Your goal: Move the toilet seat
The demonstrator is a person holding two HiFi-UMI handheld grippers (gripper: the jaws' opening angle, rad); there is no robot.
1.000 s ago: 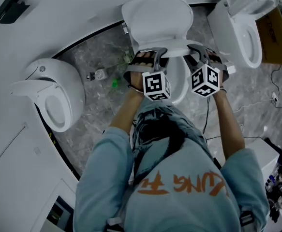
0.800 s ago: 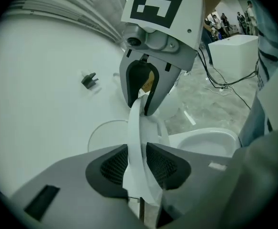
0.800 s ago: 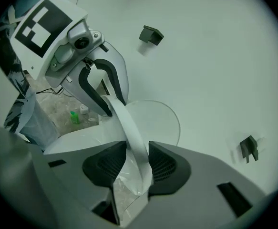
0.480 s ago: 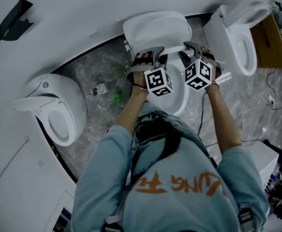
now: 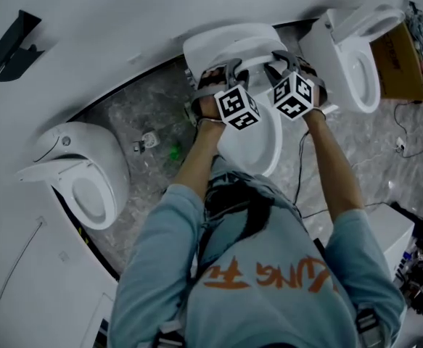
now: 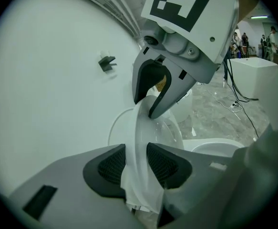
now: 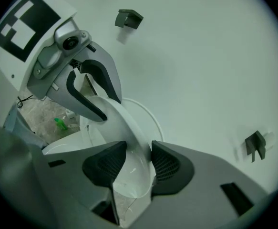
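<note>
White toilet seat (image 5: 255, 58), raised off the bowl (image 5: 258, 140) of the middle toilet, its front rim toward me. My left gripper (image 6: 138, 162) has that rim between its ribbed pads, which touch it on both sides, though its jaws have just been opening. My right gripper (image 7: 133, 162) clamps the same rim just beside it. The seat looks like stiff, glossy plastic: fairly light, slippery, probably hinged at the back, though I can't make the hinge out. I judge 2 holds on the front rim steadiest.
</note>
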